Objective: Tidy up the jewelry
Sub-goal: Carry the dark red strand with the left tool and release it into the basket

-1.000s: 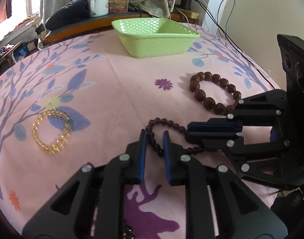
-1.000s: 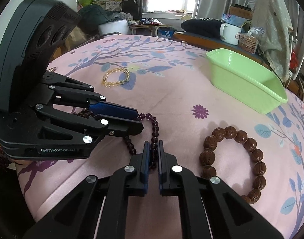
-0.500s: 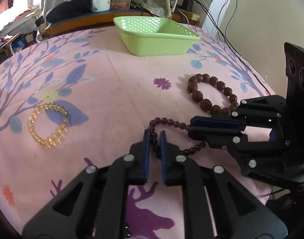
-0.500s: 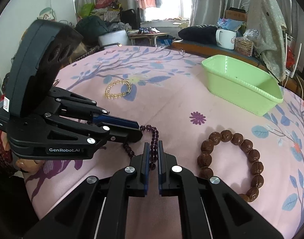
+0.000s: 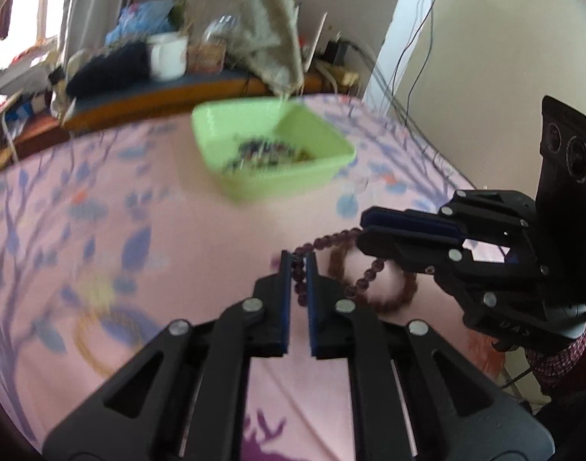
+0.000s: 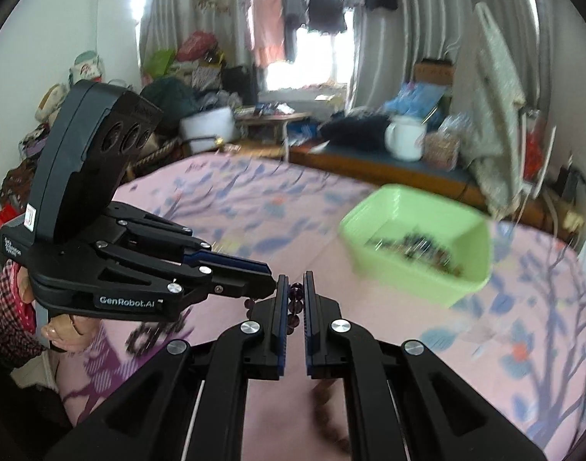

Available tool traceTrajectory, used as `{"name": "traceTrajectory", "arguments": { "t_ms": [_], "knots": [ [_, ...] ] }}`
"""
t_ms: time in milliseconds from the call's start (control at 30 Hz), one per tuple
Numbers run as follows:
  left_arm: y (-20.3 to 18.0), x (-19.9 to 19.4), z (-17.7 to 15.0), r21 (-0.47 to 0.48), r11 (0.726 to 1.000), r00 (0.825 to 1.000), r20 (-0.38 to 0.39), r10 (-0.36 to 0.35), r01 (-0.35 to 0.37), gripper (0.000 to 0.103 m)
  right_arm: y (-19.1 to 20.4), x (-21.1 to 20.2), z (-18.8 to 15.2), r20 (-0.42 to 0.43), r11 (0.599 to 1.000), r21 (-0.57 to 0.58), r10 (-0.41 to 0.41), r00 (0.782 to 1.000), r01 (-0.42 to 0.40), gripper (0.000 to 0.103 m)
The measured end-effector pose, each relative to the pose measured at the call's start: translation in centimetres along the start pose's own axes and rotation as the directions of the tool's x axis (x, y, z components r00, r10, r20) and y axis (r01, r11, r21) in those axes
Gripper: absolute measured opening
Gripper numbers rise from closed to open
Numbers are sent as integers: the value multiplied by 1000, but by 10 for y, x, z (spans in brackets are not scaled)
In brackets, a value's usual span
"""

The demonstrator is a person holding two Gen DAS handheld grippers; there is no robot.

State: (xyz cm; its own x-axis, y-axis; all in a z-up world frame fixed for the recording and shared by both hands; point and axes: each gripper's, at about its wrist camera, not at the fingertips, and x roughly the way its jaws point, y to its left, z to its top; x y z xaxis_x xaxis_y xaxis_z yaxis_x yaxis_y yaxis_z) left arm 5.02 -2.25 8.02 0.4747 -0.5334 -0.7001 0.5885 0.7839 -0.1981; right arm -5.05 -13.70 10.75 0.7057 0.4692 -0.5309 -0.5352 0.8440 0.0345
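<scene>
Pink floral bedding (image 5: 120, 230) stretches toward a cluttered far wall, with the green basket (image 5: 323, 176), already holding some jewelry, at the far centre-right. Both the left gripper (image 5: 298, 265) and the right gripper (image 6: 293, 288) are clamped on the purple bead strand (image 5: 331, 240), which hangs between them above the cloth. If the hands pull apart, the thread may snap or slip from one pinch, dropping beads beside the brown bracelet (image 5: 337, 269).

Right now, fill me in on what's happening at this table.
A person is sorting jewelry with two handheld grippers. The left gripper and the right gripper are both shut on one dark purple bead strand, holding it above the pink cloth. The green basket ahead already holds some beads.
</scene>
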Motion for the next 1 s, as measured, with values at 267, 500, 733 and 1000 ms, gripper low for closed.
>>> {"name": "traceTrajectory", "arguments": {
  "t_ms": [267,500,733,1000],
  "knots": [
    [1,14,89,53,998,996,74,41,-45,7,-66,10,57,41,997,55,-57,998,55,0],
    [33,65,135,-14,991,990,60,131,-130,7,-126,63,76,14,982,181,-60,998,56,0],
    [72,100,134,-144,975,986,-37,163,-167,19,-168,83,63,41,925,379,-43,998,24,0],
    [47,36,84,-161,979,990,45,136,-127,19,-126,29,21,113,905,412,62,992,-103,8]
  ]
}}
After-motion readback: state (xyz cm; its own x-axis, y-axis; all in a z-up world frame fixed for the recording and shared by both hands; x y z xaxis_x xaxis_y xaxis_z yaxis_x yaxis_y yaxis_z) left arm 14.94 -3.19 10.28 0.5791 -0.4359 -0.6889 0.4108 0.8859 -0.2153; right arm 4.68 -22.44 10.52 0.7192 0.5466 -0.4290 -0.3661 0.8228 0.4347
